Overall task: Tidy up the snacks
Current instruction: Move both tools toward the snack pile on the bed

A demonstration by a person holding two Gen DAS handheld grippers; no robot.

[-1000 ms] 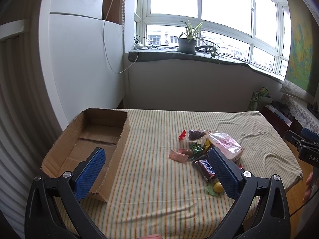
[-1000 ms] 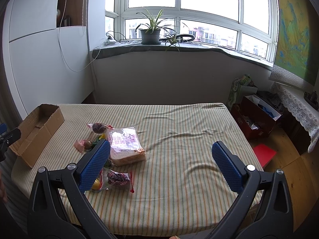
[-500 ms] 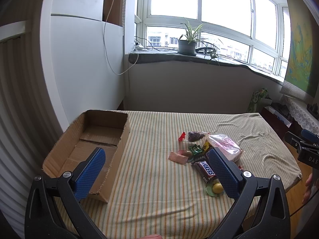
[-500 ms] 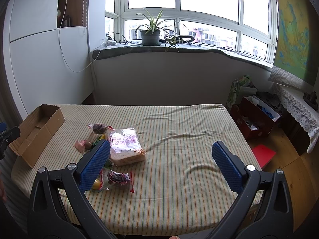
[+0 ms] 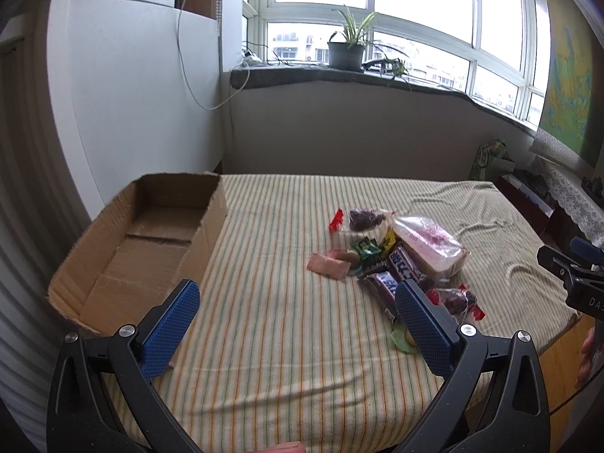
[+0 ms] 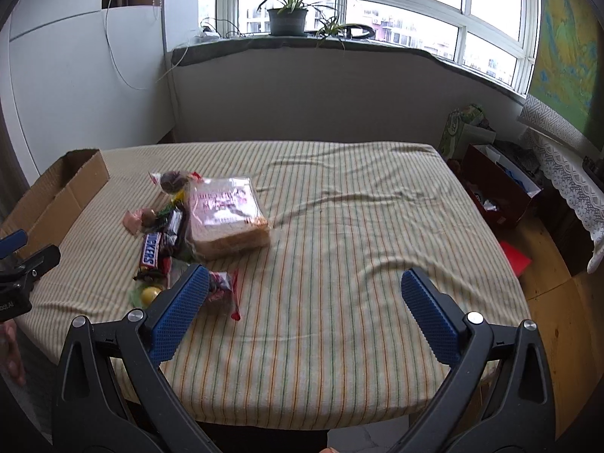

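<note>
Across the striped tabletop [image 6: 339, 226] everything waits: nothing has been sorted yet, and the cardboard box [image 5: 151, 249] at the left end shows a bare floor, open side up. Its long axis runs away from the cameras, toward the window wall. Between box and snacks lies an open stretch of cloth.

Now the pile. Biggest is the bagged sliced bread [image 6: 226, 215], lying flat on the right side of the heap, its long side pointing away toward the window. Tucked against its left edge are the Snickers bars [image 6: 151, 253], end to end, also pointing away. Smaller still: a clear packet of dark fruit [image 6: 174, 180] at the far end, a pink wrapper [image 5: 327, 266] out on the box side, a yellow ball [image 6: 149, 294] and another small red-edged packet [image 6: 221, 290] at the near edge.

Here is the relation that matters. From the left tool [image 5: 298, 324] the pile sits ahead and to the right, box ahead and to the left; its right finger overlaps the near Snickers bar in view. From the right tool [image 6: 304, 309] the pile lies ahead and left, just past its left finger. Both look about equally near; the left one is better placed for the box.

Both tools stand wide apart, blue pads well separated, holding nothing, touching nothing, hovering above the near edge. A first pick looks imminent, probably a near-edge item.
</note>
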